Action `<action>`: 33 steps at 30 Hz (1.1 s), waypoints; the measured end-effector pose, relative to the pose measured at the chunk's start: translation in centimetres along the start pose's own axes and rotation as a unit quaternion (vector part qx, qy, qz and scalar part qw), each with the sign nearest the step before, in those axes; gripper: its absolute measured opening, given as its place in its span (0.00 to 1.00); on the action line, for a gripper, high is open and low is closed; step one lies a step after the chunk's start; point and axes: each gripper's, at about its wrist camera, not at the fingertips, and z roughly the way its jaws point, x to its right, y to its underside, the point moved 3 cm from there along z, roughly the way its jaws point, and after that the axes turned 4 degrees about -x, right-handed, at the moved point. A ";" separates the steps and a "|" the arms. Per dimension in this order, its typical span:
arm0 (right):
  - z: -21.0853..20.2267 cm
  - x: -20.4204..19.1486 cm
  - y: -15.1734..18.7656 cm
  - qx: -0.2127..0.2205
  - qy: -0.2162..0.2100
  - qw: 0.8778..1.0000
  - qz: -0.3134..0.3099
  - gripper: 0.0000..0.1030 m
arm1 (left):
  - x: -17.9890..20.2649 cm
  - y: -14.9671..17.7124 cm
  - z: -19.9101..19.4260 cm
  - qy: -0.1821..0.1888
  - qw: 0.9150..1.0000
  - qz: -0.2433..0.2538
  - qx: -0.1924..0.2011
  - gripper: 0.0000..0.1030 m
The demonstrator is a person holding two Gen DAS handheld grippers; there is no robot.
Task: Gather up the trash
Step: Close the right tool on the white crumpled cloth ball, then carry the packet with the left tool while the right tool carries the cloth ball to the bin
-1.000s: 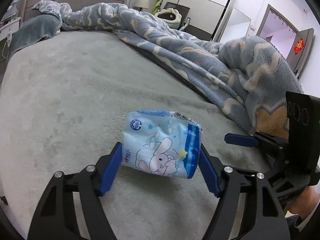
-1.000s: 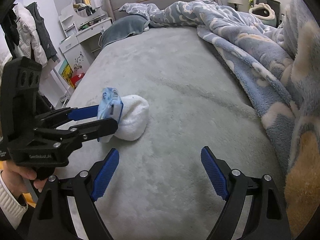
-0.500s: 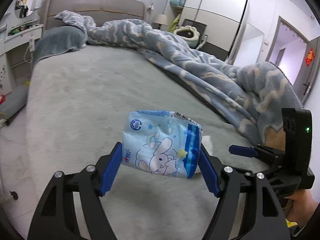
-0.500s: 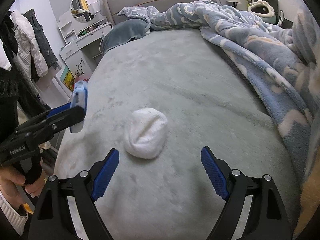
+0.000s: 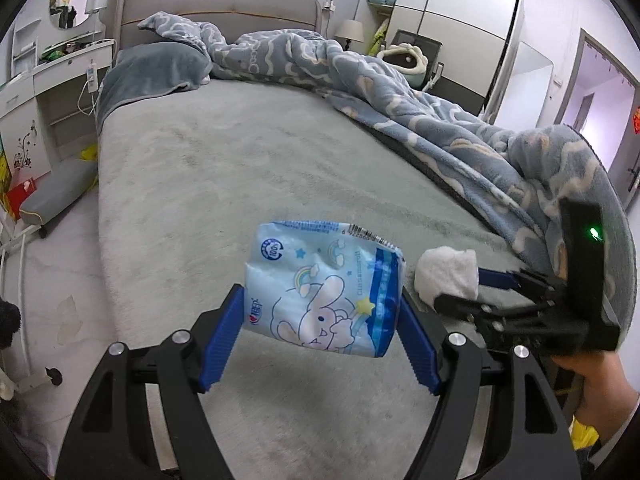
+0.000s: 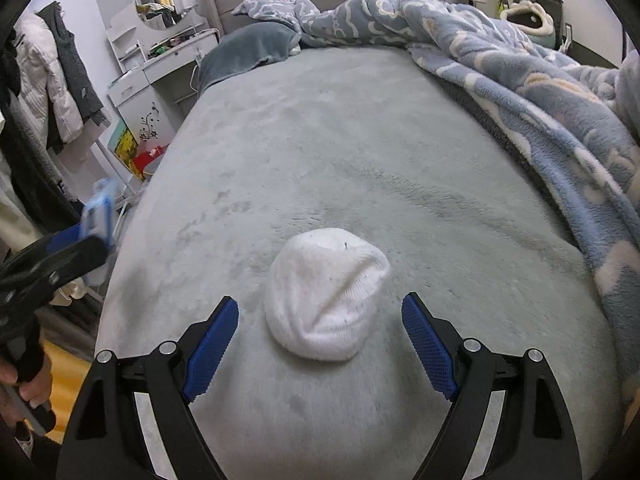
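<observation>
My left gripper [image 5: 320, 320] is shut on a light blue wrapper [image 5: 324, 288] printed with a cartoon rabbit, and holds it above the front left part of the grey bed [image 5: 240, 152]. The wrapper also shows blurred at the left edge of the right wrist view [image 6: 98, 212]. A white balled sock [image 6: 326, 292] lies on the bed. My right gripper [image 6: 320, 344] is open, with its blue pads on either side of the sock and slightly in front of it. The sock also shows in the left wrist view [image 5: 448, 276].
A blue patterned blanket [image 6: 540, 92] is heaped along the bed's right side. A grey pillow [image 6: 248, 52] lies at the head. A white dresser [image 6: 160, 72] and hanging clothes [image 6: 52, 80] stand to the left. The bed's left edge [image 5: 102, 216] drops to the floor.
My left gripper has carried the wrapper left and back, off the sock, toward the bed's left edge. My right gripper has moved forward until its pads flank the sock.
</observation>
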 end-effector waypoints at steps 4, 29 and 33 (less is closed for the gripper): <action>1.1 -0.4 -0.2 -0.014 0.022 1.000 -0.008 0.53 | -0.8 0.6 -0.7 -0.009 1.000 0.011 -0.004 0.73; -4.5 -11.7 3.7 0.023 -0.025 0.998 -0.047 0.43 | -5.6 6.9 -8.1 -0.064 0.997 -0.025 -0.032 0.73; -5.5 -13.5 5.8 0.018 -0.040 0.998 -0.046 0.43 | -6.2 9.0 -8.7 -0.075 0.995 -0.042 -0.046 0.73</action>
